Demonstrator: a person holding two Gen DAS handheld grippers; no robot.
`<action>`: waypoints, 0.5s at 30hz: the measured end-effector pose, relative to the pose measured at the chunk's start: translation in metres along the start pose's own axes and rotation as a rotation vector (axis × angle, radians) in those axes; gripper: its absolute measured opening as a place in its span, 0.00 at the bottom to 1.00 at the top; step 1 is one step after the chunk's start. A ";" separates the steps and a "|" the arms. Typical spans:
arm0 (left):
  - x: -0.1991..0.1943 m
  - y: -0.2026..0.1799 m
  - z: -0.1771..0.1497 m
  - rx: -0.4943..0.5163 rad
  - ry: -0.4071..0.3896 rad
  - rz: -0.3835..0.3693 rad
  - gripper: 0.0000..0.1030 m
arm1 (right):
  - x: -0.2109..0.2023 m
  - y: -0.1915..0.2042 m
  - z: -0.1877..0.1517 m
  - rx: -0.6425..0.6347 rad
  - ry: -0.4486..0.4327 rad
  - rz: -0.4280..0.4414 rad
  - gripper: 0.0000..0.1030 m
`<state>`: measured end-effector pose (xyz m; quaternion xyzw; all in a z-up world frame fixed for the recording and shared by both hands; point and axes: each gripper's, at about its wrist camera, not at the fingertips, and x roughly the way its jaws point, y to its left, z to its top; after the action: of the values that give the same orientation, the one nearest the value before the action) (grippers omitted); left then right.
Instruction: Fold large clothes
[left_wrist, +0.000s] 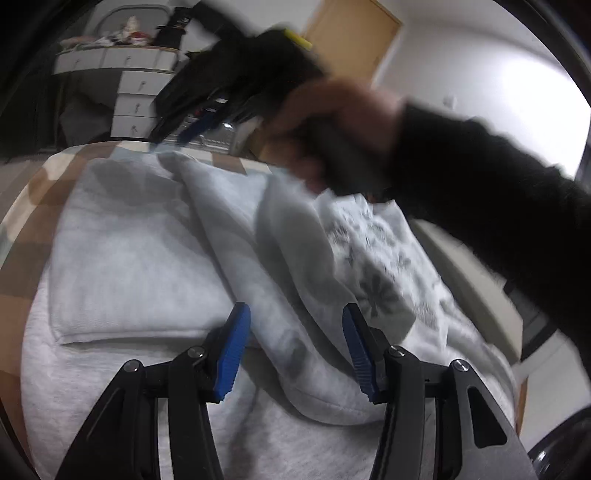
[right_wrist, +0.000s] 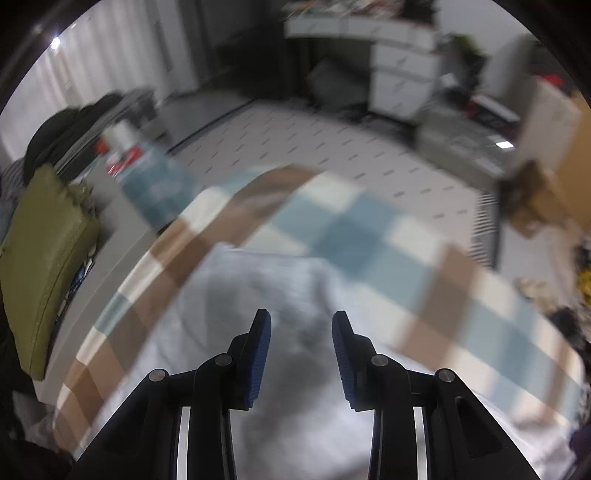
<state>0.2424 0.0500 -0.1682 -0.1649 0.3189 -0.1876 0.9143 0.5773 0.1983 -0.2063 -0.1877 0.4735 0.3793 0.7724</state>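
A light grey sweatshirt (left_wrist: 129, 258) lies partly folded on a checked bedspread (left_wrist: 33, 236). Its flower-printed part (left_wrist: 376, 266) sits to the right. My left gripper (left_wrist: 295, 350) hangs low over it, open, with a folded ridge of the cloth running below the gap between its blue pads. My right gripper (left_wrist: 171, 138) shows blurred above the garment's far edge, held by a hand (left_wrist: 332, 122) in a dark sleeve (left_wrist: 480, 184). In the right wrist view the right gripper (right_wrist: 301, 354) is open with nothing between its fingers, above the grey cloth (right_wrist: 258, 295) and bedspread (right_wrist: 351, 236).
White drawers (left_wrist: 136, 99) and a wooden door (left_wrist: 351, 40) stand beyond the bed. An olive cushion (right_wrist: 40, 258) leans at the bed's left side. A patterned floor mat (right_wrist: 332, 147) and more white drawers (right_wrist: 402, 74) lie further off.
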 end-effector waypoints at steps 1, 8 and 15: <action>-0.003 0.003 0.002 -0.019 -0.019 0.001 0.45 | 0.018 0.009 0.003 -0.020 0.030 0.016 0.31; -0.004 0.027 0.007 -0.152 -0.030 -0.011 0.45 | 0.041 0.021 -0.016 -0.107 0.098 -0.018 0.33; -0.002 0.012 0.008 -0.084 -0.038 0.015 0.45 | -0.058 -0.015 -0.092 -0.030 0.025 0.003 0.32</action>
<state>0.2490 0.0625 -0.1664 -0.2044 0.3105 -0.1639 0.9137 0.5196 0.1056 -0.2008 -0.2031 0.4776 0.3851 0.7631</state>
